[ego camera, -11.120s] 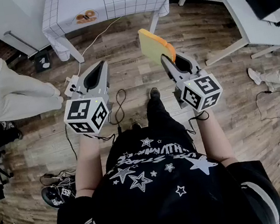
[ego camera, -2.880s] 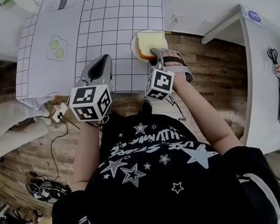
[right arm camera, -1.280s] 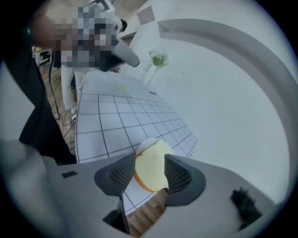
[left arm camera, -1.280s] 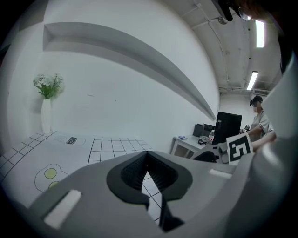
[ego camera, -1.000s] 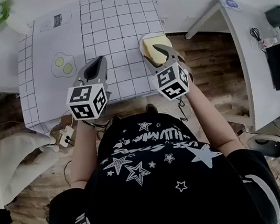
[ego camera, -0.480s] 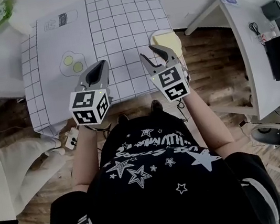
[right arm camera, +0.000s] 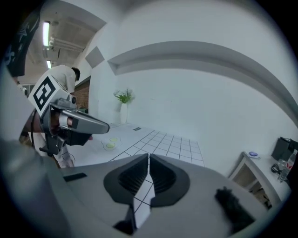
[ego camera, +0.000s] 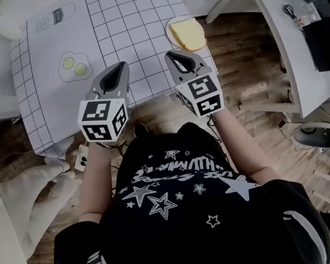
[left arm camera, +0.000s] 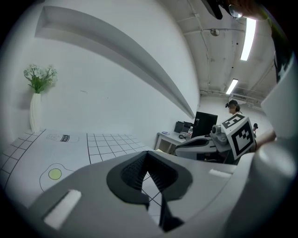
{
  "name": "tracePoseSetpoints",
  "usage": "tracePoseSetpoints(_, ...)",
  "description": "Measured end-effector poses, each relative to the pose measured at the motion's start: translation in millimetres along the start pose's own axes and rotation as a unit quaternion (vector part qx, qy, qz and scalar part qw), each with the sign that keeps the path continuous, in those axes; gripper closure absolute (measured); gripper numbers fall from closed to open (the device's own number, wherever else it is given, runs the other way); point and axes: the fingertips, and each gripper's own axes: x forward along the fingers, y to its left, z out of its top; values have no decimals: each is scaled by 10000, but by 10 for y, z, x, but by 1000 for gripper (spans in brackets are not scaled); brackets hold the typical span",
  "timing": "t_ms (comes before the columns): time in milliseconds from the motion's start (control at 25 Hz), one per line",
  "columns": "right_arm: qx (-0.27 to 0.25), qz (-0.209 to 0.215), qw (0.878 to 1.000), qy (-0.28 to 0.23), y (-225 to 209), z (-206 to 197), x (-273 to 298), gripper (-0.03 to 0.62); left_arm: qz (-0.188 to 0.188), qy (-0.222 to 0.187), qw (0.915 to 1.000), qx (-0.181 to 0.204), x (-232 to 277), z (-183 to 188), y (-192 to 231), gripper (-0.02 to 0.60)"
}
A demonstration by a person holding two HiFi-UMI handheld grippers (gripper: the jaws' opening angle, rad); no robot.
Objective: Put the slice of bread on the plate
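From the head view, the slice of pale yellow bread (ego camera: 187, 34) lies flat on the round white plate (ego camera: 171, 25) in the upper right of the frame. The plate sits near the right edge of the table (ego camera: 132, 8), which wears a white cloth with a black grid. Only this view shows bread and plate together.

Both tongs hang over the table's near edge, well short of the plate. The left tongs (ego camera: 121, 65) are at centre left and the right tongs (ego camera: 169, 55) at centre.

The left gripper view shows its jaws pressed together, holding nothing. The right gripper view shows the same of its own.

The gripper views also show a white vase of green sprigs (right arm camera: 123, 106) against the wall. In the head view it is cropped at the upper left corner.
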Motion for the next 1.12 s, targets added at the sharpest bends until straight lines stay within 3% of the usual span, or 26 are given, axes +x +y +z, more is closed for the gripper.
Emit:
tracePoseSetpoints(280, -134, 106, 9989, -429, -45, 123, -439, 580, 295, -253, 9992, 7, -172, 104, -359, 572)
tracePoseSetpoints(480, -88, 216, 9987, -450, -15, -63, -791, 580, 465, -266, 9986, -23, -372, -10, -714, 572)
tracePoseSetpoints(800, 38, 576, 9944, -889, 87, -256, -1445, 580, 658, -252, 9975, 12, -646, -248, -1274, 572)
tracePoseSetpoints(1120, -138, 539, 9942, -925, 201, -500, -2047, 580, 672, -376, 9969, 156, -933, -359, -1904, 572)
